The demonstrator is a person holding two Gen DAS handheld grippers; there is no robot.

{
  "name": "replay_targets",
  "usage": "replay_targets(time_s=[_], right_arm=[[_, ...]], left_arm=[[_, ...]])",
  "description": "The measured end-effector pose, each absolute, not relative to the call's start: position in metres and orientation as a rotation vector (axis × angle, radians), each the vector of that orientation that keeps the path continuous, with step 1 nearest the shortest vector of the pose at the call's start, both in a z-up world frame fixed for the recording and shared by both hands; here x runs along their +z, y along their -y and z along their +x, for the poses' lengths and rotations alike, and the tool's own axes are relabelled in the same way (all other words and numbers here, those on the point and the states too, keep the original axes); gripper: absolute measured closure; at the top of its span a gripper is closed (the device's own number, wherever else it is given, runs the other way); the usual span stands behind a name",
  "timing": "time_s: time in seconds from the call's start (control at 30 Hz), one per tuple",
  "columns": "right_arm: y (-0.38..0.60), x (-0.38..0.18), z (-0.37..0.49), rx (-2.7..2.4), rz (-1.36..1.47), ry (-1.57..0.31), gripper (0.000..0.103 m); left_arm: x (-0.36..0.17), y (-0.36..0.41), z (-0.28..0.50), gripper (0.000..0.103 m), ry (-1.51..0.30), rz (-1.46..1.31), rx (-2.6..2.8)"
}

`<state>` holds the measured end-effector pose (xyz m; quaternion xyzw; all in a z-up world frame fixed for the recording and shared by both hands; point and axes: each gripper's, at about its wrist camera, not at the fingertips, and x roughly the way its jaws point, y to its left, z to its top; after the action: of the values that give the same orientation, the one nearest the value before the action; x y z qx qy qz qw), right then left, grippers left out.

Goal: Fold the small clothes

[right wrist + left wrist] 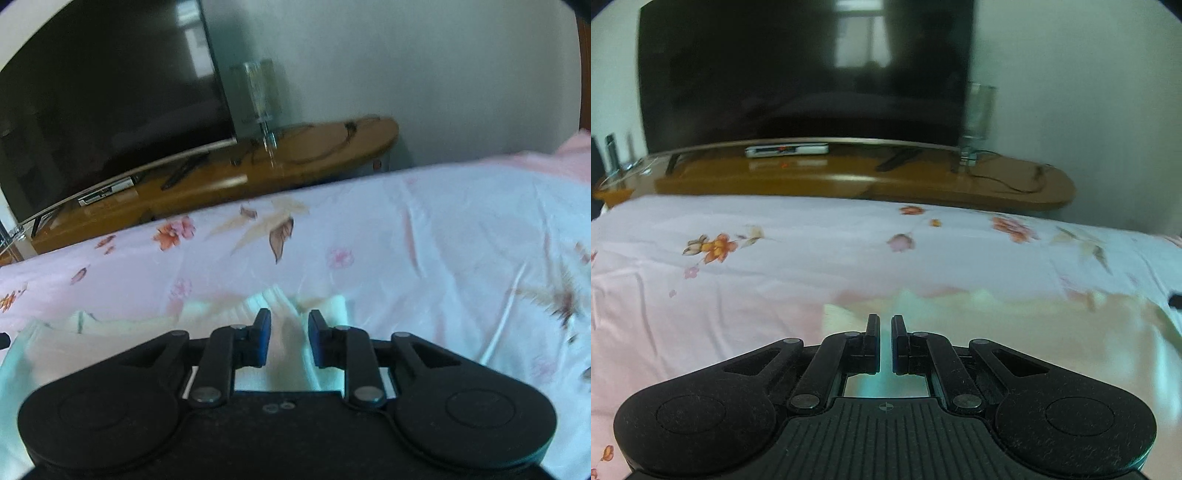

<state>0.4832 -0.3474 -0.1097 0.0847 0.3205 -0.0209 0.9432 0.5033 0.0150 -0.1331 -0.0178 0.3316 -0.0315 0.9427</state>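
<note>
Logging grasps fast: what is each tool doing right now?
Left tool: nearly closed, pale garment in the narrow gap; grip unclear.
Right tool: partly open, garment fabric between its fingers, grip unclear.

A small garment (110,332) lies on the bedsheet (775,266); behind the bed, a television (801,70) stands on a long cabinet (849,181), a glass vase (977,122) to its right.

Bed spread with a pale pink cotton sheet (775,280) printed with orange and pink flowers.
A small pale mint-and-cream garment (92,332) lies rumpled directly on the sheet at the near side, its ribbed white edge (269,299) bunched up; blur hides its exact shape.
</note>
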Motion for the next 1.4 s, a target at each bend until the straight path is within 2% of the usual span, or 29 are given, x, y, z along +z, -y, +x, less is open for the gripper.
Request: replay_targets(time_s=[0.13, 0.3, 0.5, 0.6, 0.8, 0.93, 1.0, 1.07, 1.2, 1.27, 1.3, 1.4], right_arm=[[0.332, -0.099, 0.463, 0.026, 0.172, -0.646, 0.077], [0.308, -0.126, 0.465, 0.043, 0.111, -0.724, 0.078], [0.323, -0.140, 0.486, -0.058, 0.126, -0.752, 0.079], [0.313, -0.129, 0.471, -0.030, 0.139, -0.744, 0.075], [0.277, -0.121, 0.431, 0.078, 0.119, -0.739, 0.074], [0.251, -0.123, 0.432, 0.098, 0.023, -0.731, 0.076], [0.252, -0.131, 0.443, 0.063, -0.001, -0.784, 0.077], [0.264, -0.138, 0.442, 0.028, -0.031, -0.756, 0.079], [0.297, -0.133, 0.436, -0.047, 0.045, -0.763, 0.090], [0.302, -0.131, 0.433, -0.066, 0.066, -0.777, 0.091], [0.300, -0.128, 0.430, -0.075, 0.073, -0.783, 0.090], [0.282, -0.112, 0.402, -0.033, 0.066, -0.748, 0.074]], left_arm=[[-0.136, 0.010, 0.488, 0.099, -0.705, -0.005, -0.167], [-0.160, 0.024, 0.499, 0.099, -0.763, 0.037, -0.096], [-0.161, 0.001, 0.509, 0.099, -0.799, -0.142, -0.026], [-0.152, 0.008, 0.489, 0.099, -0.786, -0.108, -0.049], [-0.147, 0.028, 0.448, 0.099, -0.735, -0.016, -0.126], [-0.159, 0.033, 0.464, 0.099, -0.774, 0.007, -0.097], [-0.163, 0.022, 0.466, 0.099, -0.758, -0.023, -0.065], [-0.164, 0.012, 0.463, 0.100, -0.764, -0.021, -0.044], [-0.162, -0.005, 0.453, 0.100, -0.787, -0.026, -0.017], [-0.159, -0.003, 0.445, 0.099, -0.793, -0.002, -0.005], [-0.155, -0.004, 0.440, 0.099, -0.798, -0.019, 0.000], [-0.143, -0.002, 0.413, 0.099, -0.796, -0.055, -0.045]])
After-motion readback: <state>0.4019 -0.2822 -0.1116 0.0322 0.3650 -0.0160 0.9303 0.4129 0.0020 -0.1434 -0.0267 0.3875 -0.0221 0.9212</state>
